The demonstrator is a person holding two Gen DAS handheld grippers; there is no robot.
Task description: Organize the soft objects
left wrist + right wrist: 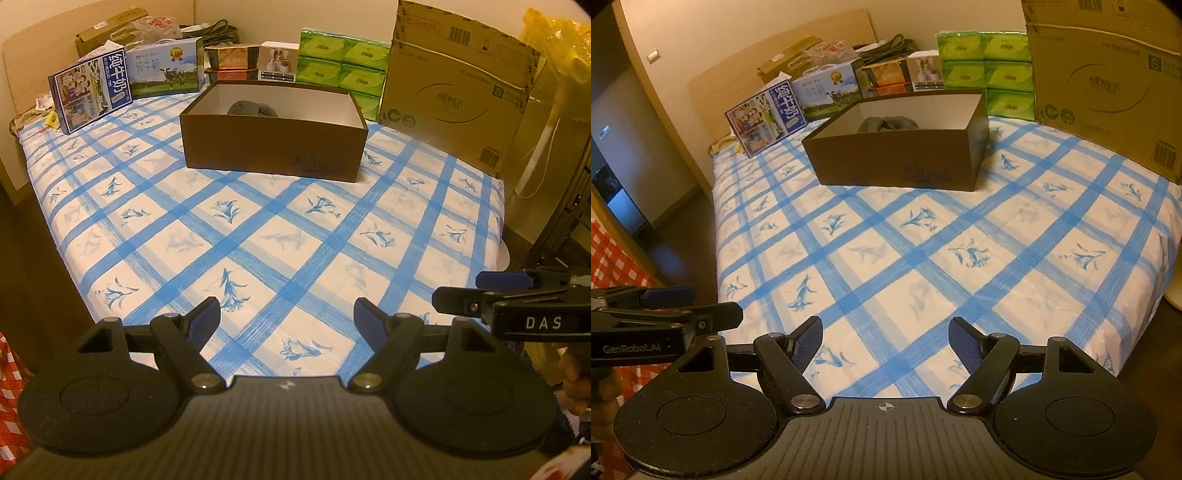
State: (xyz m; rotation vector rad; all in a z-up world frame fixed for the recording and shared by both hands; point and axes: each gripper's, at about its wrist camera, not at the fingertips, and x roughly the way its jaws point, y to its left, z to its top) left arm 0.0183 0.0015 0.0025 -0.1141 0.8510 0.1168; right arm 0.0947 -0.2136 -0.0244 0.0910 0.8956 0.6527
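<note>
An open brown shoebox [271,146] stands on the far half of a bed with a blue-checked sheet [258,240]. Grey soft items [251,108] lie inside it, partly hidden by its wall. The box [897,158] and the grey items [886,123] also show in the right wrist view. My left gripper [287,314] is open and empty above the bed's near edge. My right gripper [885,332] is open and empty beside it, also above the near edge. Each gripper shows at the edge of the other's view, the right one [454,295] and the left one [716,308].
Along the headboard stand milk cartons [90,94], small boxes [279,61], green tissue packs [341,66] and a large cardboard carton [454,96]. A red-checked cloth [613,258] lies at the left. The bed's left edge drops to a dark floor.
</note>
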